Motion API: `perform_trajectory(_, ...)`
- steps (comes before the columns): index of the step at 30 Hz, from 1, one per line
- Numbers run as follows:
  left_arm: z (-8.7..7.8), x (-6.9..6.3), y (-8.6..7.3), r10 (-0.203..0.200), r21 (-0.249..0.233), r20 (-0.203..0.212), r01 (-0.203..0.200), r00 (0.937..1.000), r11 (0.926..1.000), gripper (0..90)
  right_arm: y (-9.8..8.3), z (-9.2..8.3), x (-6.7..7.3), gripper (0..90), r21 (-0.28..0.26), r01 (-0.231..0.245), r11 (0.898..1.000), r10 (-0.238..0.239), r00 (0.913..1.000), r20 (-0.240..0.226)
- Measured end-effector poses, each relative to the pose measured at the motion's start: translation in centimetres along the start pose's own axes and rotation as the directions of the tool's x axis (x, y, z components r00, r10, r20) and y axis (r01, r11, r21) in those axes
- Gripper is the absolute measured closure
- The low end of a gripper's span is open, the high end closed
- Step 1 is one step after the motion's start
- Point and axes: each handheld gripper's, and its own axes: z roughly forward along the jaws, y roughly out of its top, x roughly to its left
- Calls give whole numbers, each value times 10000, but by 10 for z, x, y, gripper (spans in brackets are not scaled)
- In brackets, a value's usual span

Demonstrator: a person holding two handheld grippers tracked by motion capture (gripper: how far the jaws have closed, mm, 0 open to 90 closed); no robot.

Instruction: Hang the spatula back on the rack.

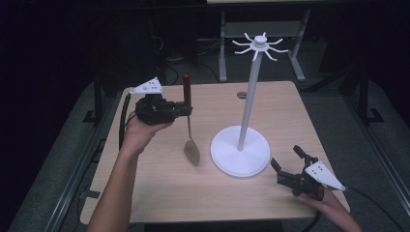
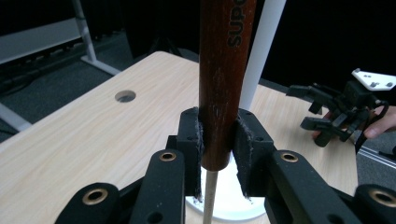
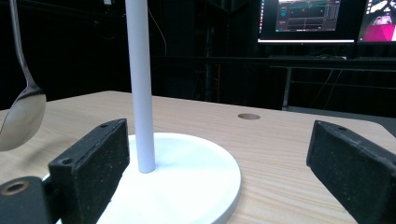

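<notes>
Left gripper (image 2: pixel 218 154) with both black pads pressed on the reddish-brown wooden handle (image 2: pixel 226 70) of a spoon, thin metal shaft below, white stand pole (image 2: pixel 261 51) behind, wooden table (image 2: pixel 84 140) with round hole (image 2: pixel 125 96), right gripper (image 2: pixel 322 109) at far right

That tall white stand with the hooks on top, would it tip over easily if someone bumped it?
Probably not from a light nudge: the stand sits on a wide, flat round base. A knock high on its thin pole seems likelier to rock it, since the pole is tall and the hooks spread out at the top. It looks rigid, likely plastic or painted metal.
</notes>
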Motion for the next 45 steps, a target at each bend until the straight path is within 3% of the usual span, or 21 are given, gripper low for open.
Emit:
perform_trajectory(13, 9, -11, 39, 704, -379, 601, -682, 9957, 9969, 733, 0, 0, 0, 55, -27, -14, 10000, 14, 10000, 6)
perform_trajectory(22, 17, -23, 67, 1166, -660, 989, -1104, 9883, 9917, 733, 0, 0, 0, 55, 0, 2, 10000, -2, 10000, -2)
perform_trajectory(29, 29, -33, 82, 1560, -685, 1209, -1485, 9803, 9865, 733, 0, 0, 0, 55, -35, 7, 10000, -7, 10000, 2)
perform_trajectory(45, 49, -36, 96, 1669, -702, 1435, -1582, 9755, 9849, 732, 0, 0, 0, 55, -7, 10, 10000, -10, 10000, 0)
